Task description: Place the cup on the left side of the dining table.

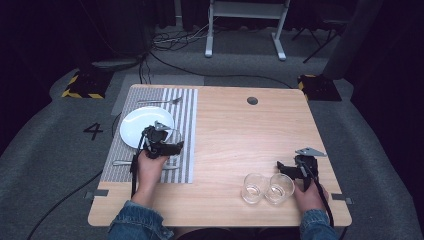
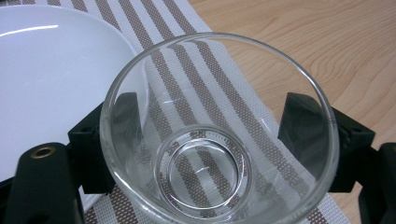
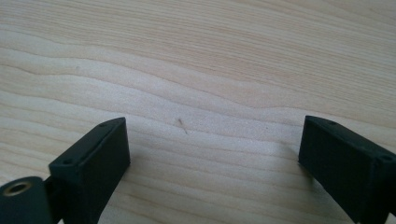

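left gripper (image 2: 219, 135) clamped on a glass (image 2: 219, 126), over the striped placemat (image 2: 205, 60) at the plate's (image 2: 51, 79) 4 o'clock | right gripper (image 3: 212, 154) wide open, nothing in it | risk: I reckon the rim clips the plate; slick glass might tip

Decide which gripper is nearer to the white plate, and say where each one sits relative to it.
Left. The left gripper hangs at the white plate's right edge over the striped placemat, clamped on a glass. The right gripper rests far across the table, open.
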The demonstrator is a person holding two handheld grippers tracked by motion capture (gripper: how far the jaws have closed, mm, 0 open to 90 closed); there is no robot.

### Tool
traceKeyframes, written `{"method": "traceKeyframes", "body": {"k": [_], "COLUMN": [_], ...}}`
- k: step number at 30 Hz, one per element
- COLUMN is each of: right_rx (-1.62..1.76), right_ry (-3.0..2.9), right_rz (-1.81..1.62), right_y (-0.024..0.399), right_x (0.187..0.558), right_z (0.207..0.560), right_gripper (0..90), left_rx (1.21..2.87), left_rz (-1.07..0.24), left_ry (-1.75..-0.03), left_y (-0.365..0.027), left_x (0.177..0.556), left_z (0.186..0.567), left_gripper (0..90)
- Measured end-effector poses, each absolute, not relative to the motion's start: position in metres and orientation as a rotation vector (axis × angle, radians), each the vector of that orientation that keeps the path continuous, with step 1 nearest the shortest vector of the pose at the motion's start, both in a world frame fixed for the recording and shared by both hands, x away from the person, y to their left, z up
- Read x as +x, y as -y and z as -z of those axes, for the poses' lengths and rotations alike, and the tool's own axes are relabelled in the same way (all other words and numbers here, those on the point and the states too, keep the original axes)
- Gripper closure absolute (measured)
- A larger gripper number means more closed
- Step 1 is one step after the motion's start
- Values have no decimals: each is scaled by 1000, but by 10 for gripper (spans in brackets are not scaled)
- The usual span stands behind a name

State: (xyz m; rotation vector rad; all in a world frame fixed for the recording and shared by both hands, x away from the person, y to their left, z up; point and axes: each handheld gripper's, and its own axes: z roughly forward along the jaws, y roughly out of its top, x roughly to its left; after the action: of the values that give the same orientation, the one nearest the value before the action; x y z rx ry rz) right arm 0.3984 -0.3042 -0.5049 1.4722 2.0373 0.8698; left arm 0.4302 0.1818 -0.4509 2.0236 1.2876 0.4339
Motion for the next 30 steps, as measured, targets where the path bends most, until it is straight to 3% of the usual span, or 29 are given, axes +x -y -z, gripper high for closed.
{"method": "traceKeyframes", "body": {"k": [17, 30], "right_rx": [1475, 1477], "right_ry": [-2036, -2035], "right_rz": [-872, -872], "right_y": [304, 304], "right_x": [398, 399], "right_z": [505, 505], "right_gripper": [90, 90], "left_rx": [2081, 1981], "left_rz": [-490, -540], "left_ry": [-1297, -1233], "left_y": [-181, -190], "left_x": [425, 408], "left_z": [452, 436], "left_gripper": [171, 153]}}
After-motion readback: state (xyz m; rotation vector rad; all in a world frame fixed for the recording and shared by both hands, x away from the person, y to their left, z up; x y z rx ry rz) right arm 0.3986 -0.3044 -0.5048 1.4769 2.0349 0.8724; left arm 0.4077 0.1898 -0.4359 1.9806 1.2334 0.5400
